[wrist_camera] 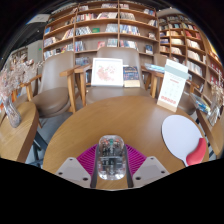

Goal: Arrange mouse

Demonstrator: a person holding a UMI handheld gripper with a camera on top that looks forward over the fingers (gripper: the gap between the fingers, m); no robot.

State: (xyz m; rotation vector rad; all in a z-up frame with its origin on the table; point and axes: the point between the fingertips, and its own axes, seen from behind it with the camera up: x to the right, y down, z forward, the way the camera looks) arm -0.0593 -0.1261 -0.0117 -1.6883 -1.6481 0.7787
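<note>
Fingers (pixel 111 168) pinching a clear, see-through mouse (pixel 111 156) between magenta pads (pixel 88 159), above round wooden table (pixel 110 118)

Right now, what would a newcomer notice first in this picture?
First, the clear mouse held between the gripper's pink-padded fingers, over a round wooden table. Next, the white mouse pad on the table's right side. Beyond stand an open book and tall bookshelves.

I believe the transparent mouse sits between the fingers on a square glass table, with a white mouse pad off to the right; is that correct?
Not quite: the table is round and wooden, not square glass. The gripper view shows the transparent mouse between the fingers, with the white mouse pad off to the right.
</note>
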